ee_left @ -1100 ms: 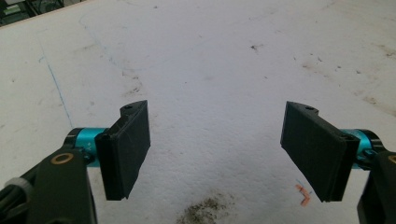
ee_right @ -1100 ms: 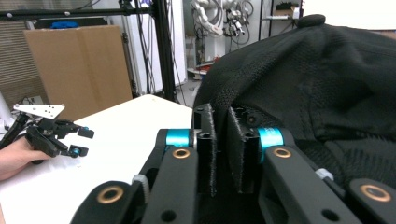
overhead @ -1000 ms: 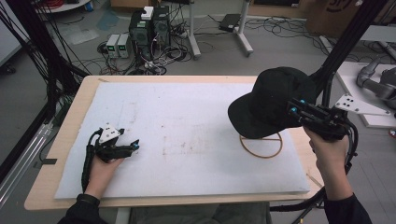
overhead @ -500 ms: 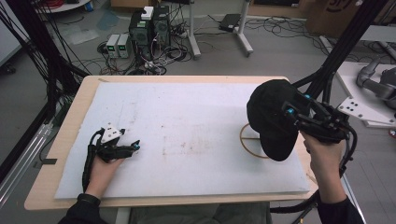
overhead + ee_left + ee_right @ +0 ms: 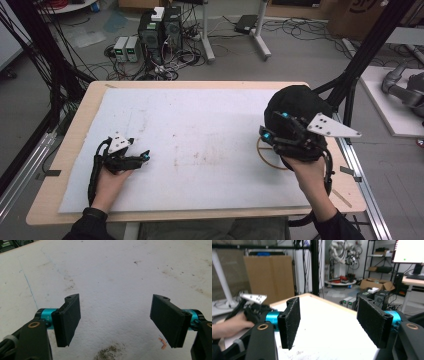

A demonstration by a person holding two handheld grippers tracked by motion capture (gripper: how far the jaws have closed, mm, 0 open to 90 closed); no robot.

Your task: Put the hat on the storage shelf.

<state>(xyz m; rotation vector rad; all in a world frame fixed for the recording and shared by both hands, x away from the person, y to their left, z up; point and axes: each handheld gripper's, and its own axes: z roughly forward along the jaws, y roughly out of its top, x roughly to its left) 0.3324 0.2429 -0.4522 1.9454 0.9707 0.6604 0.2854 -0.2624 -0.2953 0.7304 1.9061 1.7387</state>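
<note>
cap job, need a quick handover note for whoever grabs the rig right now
Left gripper: open, empty, low over the mat's left side.
Right gripper: open, empty, close against the black cap at the table's right edge.
A ring lies on the mat beside the cap.
Done: nothing is gripped.
Left: probably grip the cap and place it, perhaps at the ring.

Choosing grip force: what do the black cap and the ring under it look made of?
Black cap: apparently soft matte fabric, without shine. Ring: thin tan hoop, perhaps wood or bamboo; too small to confirm. It lies on the white mat.
</note>
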